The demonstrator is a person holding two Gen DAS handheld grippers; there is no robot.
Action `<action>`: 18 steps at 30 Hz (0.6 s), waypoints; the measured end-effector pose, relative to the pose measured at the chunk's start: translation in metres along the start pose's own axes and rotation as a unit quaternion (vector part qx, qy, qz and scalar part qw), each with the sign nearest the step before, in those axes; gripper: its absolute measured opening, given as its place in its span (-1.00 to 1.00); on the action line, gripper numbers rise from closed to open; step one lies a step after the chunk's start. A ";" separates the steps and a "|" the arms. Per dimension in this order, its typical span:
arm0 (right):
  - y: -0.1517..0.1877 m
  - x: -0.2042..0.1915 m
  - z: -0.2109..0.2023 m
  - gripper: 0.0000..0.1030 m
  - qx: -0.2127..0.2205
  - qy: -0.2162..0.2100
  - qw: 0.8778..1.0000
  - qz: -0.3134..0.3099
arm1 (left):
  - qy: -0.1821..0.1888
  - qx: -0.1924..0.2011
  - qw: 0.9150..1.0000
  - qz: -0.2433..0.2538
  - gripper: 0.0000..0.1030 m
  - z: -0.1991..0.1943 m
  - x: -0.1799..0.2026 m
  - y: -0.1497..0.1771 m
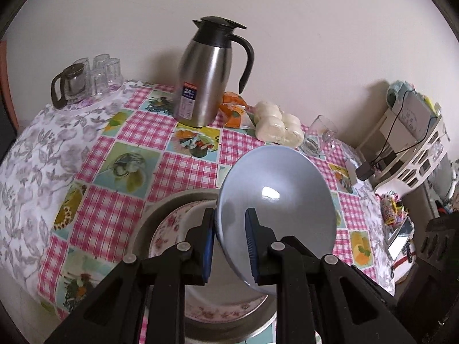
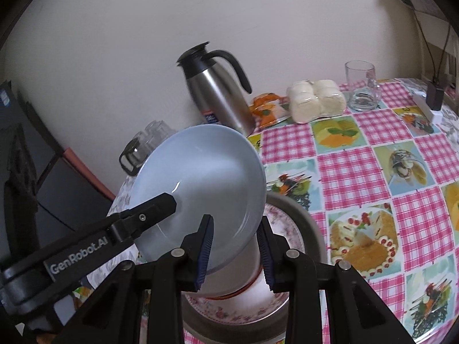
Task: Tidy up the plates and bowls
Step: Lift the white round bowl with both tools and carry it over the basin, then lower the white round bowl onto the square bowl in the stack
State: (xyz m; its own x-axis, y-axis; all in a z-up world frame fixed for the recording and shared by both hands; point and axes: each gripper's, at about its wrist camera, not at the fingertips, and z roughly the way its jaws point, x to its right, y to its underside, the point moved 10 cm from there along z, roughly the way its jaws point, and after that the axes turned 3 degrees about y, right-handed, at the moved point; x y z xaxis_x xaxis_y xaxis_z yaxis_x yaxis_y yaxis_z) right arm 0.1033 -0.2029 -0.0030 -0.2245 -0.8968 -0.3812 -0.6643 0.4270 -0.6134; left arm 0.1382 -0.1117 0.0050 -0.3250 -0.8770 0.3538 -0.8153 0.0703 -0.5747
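Blue bowl [image 2: 200, 189]: glazed, shallow, wide rim, held tilted nearly on edge in the air above the stack. Judge it ceramic, so stiff, moderately heavy, brittle, and slick under the pads. You have it by the rim only, which is the right place; the wall offers nothing to pinch.

Left gripper [image 1: 231, 246]: its jaws straddle the bowl's lower rim, one pad against the outer face, the other inside. From the right wrist view the left finger lies pressed on the inner surface. Read it as clenched on the rim.

Right gripper [image 2: 235, 252]: jaws spread, the bowl's lower edge sits between them with a gap on both sides. Read it as released, not gripping.

So the whole weight hangs from a single rim pinch, well off the bowl's centre. Expect it to want to swing or slip on the glaze. Keep the grip firm and move slowly.

Directly below: floral plates [image 2: 238, 309] nested in a grey basin [image 1: 172, 200], with a white bowl [image 2: 243, 272] on top. Ceramic on ceramic will chip if dropped.

Further out on the bench [image 2: 358, 172], checked cloth: steel thermos jug [image 1: 203, 80], bagged white buns [image 1: 278, 126], glass mug [image 2: 363, 86], small glasses [image 1: 104, 71] at the far corner. All well apart from the bowl.
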 end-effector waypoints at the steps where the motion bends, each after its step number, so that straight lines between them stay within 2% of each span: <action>1: 0.002 -0.002 0.000 -0.35 -0.002 0.000 1.000 -0.003 | 0.002 0.000 1.000 -0.002 -0.60 -0.002 -0.002 0.002; 12: 0.017 -0.010 0.005 -0.35 -0.019 0.023 0.999 -0.027 | 0.024 -0.022 0.999 -0.028 -0.60 0.001 -0.016 0.022; 18: 0.023 -0.008 0.014 -0.36 -0.032 0.034 0.998 -0.031 | 0.021 -0.037 0.998 -0.035 -0.59 0.010 -0.022 0.027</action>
State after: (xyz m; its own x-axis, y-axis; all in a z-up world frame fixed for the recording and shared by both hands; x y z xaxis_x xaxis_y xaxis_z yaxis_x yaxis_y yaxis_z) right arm 0.0999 -0.1843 -0.0234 -0.2275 -0.9282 -0.2945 -0.7218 0.3637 -0.5888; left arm 0.1280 -0.0954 -0.0261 -0.2836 -0.8607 0.4228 -0.8694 0.0447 -0.4922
